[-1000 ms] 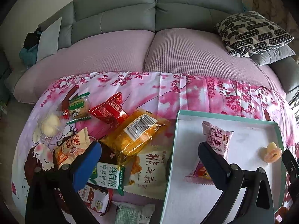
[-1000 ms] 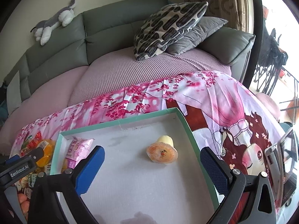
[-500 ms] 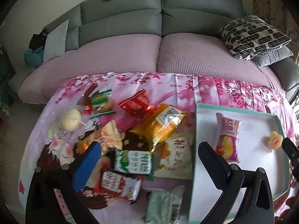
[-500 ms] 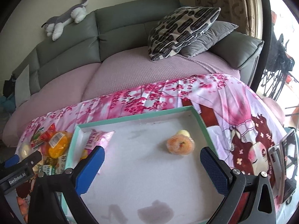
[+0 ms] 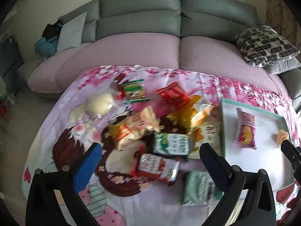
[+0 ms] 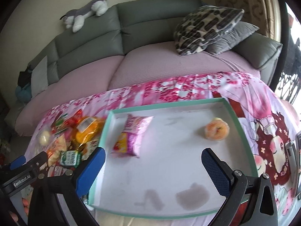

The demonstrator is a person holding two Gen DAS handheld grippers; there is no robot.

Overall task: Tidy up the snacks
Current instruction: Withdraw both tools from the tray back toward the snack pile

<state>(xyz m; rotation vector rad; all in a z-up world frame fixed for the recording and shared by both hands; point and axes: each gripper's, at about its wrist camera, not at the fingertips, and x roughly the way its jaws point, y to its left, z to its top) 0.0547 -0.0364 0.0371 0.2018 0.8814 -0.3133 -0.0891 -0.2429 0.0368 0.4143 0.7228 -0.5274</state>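
- Crinkly foil packets lie heaped on the pink cloth (image 5: pixel 79 98), left of the tray (image 6: pixel 242 131); your left gripper (image 5: pixel 150 162) hangs spread wide and empty above the red-white packet (image 5: pixel 158 166) and the green one (image 5: pixel 171 144).
- Packets overlap here, so closing on one could drag a neighbour or pinch only a loose edge that slips out.
- Motion blur smears this view; judge your aim with care.
- Teal-rimmed, the tray holds a pink packet (image 6: pixel 134 134) near its left wall and a jelly cup (image 6: pixel 217 130) at the right.
- Your right gripper (image 6: pixel 153 166) hovers over the tray's bare middle, jaws apart, holding nothing.
- Both grippers sit close at the tray's left edge; a crossing reach could knock them together or nudge the tray.
- Behind, a sofa (image 6: pixel 150 18), pillows (image 6: pixel 205 26) and a plush toy (image 6: pixel 86 9) stay well clear.
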